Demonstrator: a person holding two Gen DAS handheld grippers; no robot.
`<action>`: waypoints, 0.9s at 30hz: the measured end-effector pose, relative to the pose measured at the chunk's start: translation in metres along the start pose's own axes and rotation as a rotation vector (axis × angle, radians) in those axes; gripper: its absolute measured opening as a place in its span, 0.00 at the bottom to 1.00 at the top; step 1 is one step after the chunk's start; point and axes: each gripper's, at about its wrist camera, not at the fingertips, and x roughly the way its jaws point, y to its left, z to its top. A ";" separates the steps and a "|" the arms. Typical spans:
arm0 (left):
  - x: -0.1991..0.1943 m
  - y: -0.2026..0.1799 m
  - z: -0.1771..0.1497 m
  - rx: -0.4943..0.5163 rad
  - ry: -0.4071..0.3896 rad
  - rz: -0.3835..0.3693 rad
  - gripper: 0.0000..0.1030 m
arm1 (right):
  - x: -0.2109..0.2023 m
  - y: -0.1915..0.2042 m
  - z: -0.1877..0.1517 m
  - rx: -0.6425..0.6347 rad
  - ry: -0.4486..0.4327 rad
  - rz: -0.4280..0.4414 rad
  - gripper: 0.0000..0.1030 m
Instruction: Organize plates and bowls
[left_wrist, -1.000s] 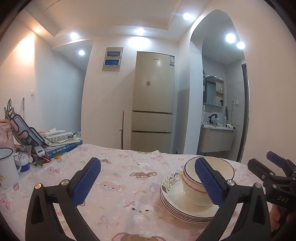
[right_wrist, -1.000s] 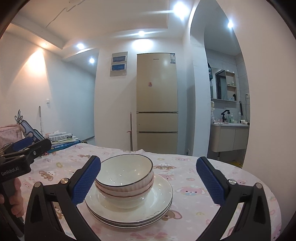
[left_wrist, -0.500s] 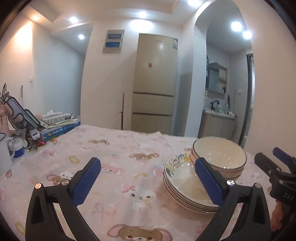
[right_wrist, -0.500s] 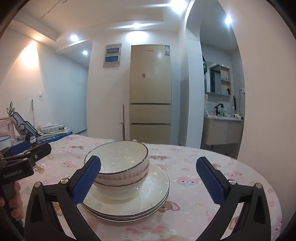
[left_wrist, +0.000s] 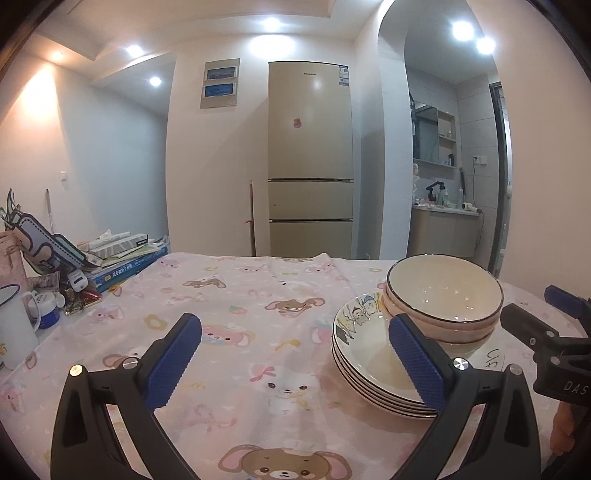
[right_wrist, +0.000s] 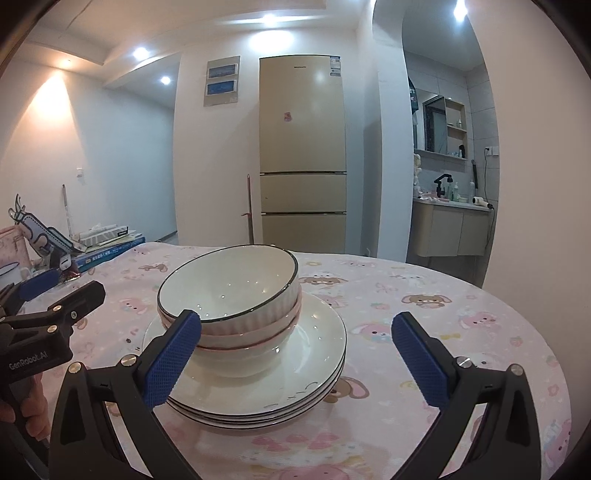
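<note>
Item: bowls (right_wrist: 236, 295) — nested one inside another, at least three by the visible rims, white with a dark line at the lip; the topmost sits slightly tilted. They stand toward the left of the top plate.

Item: plates (right_wrist: 317, 354) — a stack of about four, white, dark-edged, lying flat on the table (right_wrist: 461, 332) under a pink animal-print cloth. The left wrist view shows a cartoon print (left_wrist: 360, 306) on the rim of the uppermost plate.

Condition: bowls and plates form one single pile, bowls atop plates. Such a pile fits either end of the job — crockery gathered together, or a pile waiting to be sorted into separate groups. The frames do not settle which, so no step is named.

Item: right gripper (right_wrist: 295, 347) — spread wide, empty; its left blue pad sits in front of the bowls' near wall, its right pad well clear of the stack.

Item: left gripper (left_wrist: 291, 360) — likewise wide open and holding nothing, over bare cloth just left of the stack, its right pad overlapping the plates' near edge in view.

Surroundings: books and clutter (left_wrist: 122, 262) at the table's far left corner, an enamel mug (left_wrist: 13, 325) nearby; a tall beige fridge (left_wrist: 310, 158) beyond.

Handling note: glazed ware is slippery, and the tilted top bowl would likely shift if nudged.
</note>
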 end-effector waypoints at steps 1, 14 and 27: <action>0.000 0.000 0.000 -0.002 0.001 0.003 1.00 | 0.000 0.000 0.000 0.000 0.000 0.001 1.00; 0.000 0.001 0.000 -0.002 0.000 0.002 1.00 | 0.001 0.002 0.001 -0.003 0.003 0.017 1.00; 0.000 0.001 0.000 -0.002 0.001 0.002 1.00 | 0.001 0.003 0.001 -0.005 0.003 0.017 1.00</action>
